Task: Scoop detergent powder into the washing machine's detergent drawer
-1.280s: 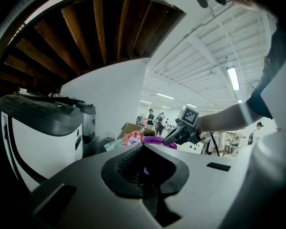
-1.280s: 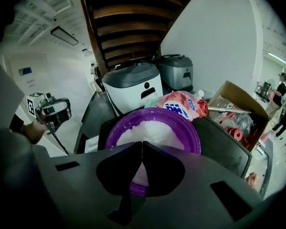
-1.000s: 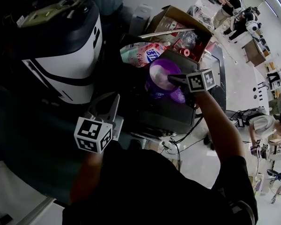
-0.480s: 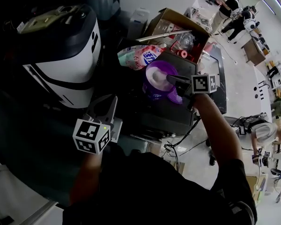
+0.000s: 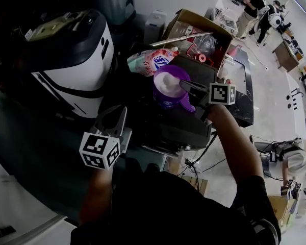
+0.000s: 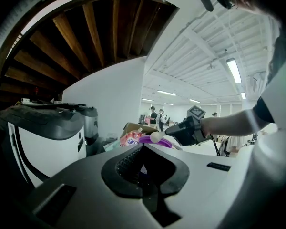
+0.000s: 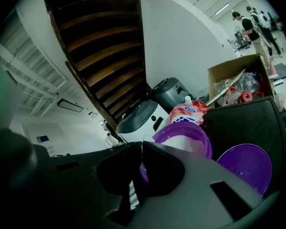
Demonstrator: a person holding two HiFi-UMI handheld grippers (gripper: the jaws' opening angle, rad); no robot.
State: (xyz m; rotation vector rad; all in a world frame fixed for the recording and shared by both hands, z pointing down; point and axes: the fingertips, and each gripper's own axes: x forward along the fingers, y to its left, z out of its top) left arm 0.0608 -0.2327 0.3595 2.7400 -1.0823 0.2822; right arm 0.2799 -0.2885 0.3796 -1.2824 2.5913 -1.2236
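An open purple tub (image 5: 166, 83) of white detergent powder stands on a black top (image 5: 178, 129), with its purple lid (image 5: 192, 105) lying beside it. My right gripper (image 5: 185, 86) reaches over the tub's right rim, shut on a white scoop (image 6: 155, 136) whose round bowl sticks out at rim height. From the right gripper view the tub (image 7: 186, 136) lies just past the jaws. My left gripper (image 5: 115, 117) hangs shut and holds nothing, low in front of the washing machine (image 5: 76, 70). I cannot make out a detergent drawer.
A pink detergent pouch (image 5: 150, 60) lies behind the tub, with an open cardboard box (image 5: 194, 29) of clutter further back. Cables hang below the black top's front edge. People stand far off at the back right (image 5: 255, 6).
The view has drifted slightly. My right gripper stays at the tub's rim with the scoop. The left gripper has hardly moved.
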